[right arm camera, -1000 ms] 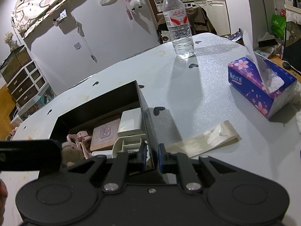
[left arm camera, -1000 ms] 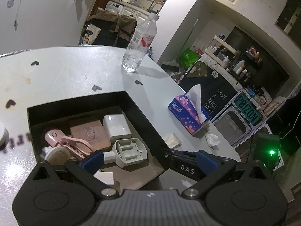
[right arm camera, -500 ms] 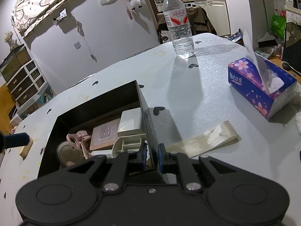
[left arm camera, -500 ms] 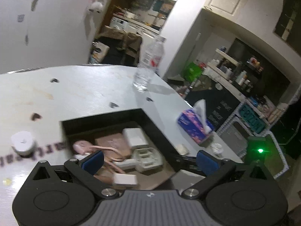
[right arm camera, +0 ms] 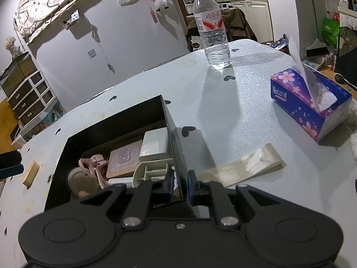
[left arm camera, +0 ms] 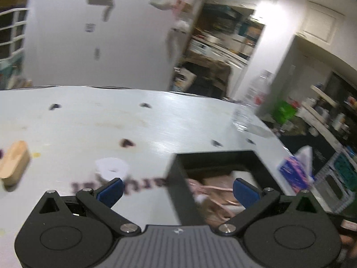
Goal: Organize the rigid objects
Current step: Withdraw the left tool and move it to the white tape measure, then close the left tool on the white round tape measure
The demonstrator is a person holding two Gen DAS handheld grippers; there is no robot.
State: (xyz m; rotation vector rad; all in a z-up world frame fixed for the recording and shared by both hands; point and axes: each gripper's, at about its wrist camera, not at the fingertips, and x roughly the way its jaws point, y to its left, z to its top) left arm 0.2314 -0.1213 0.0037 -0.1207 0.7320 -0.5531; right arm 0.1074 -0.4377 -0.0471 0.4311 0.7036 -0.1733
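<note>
**Right wrist view: tool clamped on the box wall, left tool spread wide**

The right wrist view shows the right tool (right arm camera: 179,184) clenched on the near right wall of the black box (right arm camera: 171,129), one blue pad inside the box and one outside. The box sits on the pale tabletop (right arm camera: 234,111) and holds several things: a white rectangular block (right arm camera: 155,143) against the right wall, a pinkish square tile (right arm camera: 125,158) beside it, a pink clip (right arm camera: 93,165), a round greyish disc (right arm camera: 81,181) at the left end, and a white ribbed plastic piece (right arm camera: 154,169) nearest the tool. To the left of the box a small wooden block (right arm camera: 30,173) lies on the tabletop. To the right lie a cream strip of tape (right arm camera: 241,167) and, farther off, a purple tissue box (right arm camera: 308,102). A water bottle (right arm camera: 210,29) stands upright at the far edge.

The left wrist view is heavily motion-blurred. The left tool (left arm camera: 178,189) is released, its blue fingertips (left arm camera: 110,188) spread wide with nothing between them, above the box's left wall. Just beyond its left finger a small white roll (left arm camera: 112,168) rests on the tabletop, and the wooden block (left arm camera: 14,162) lies well to the left.
</note>
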